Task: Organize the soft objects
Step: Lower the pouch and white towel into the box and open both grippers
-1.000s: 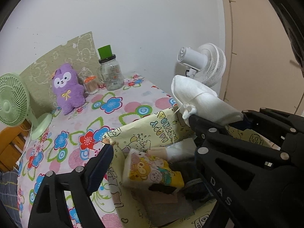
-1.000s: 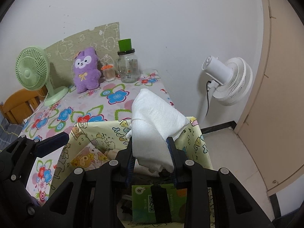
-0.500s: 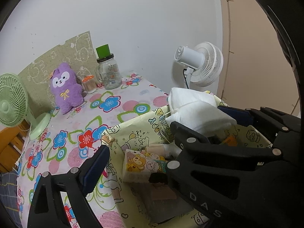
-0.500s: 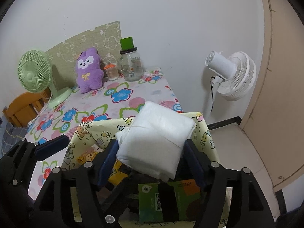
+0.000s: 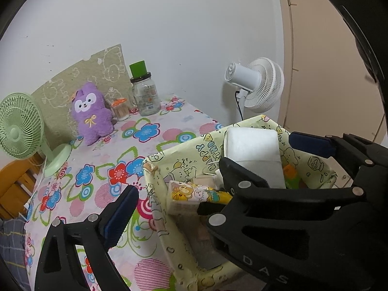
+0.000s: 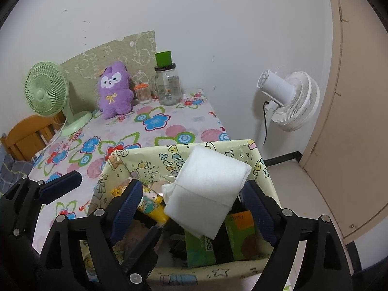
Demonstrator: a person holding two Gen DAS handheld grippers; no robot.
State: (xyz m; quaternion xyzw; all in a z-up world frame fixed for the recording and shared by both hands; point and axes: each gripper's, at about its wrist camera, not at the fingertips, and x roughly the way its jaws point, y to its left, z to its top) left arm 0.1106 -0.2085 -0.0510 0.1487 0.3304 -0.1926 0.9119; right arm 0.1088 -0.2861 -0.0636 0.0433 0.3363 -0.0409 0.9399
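Floral tablecloth (image 6: 169, 121), white wall (image 6: 218, 24); both tools (image 5: 218, 169) (image 6: 194, 208) spread wide, holding nothing

2 fans (image 6: 46, 89) (image 6: 291, 101), glass jar (image 6: 168, 87)

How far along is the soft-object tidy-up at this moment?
Done: the white folded pad lies in the yellow cartoon bin on the packs already there. In hand: nothing; the right gripper stands open around the pad, and the left gripper is open and empty. Left: the purple plush sits on the floral table by the wall.
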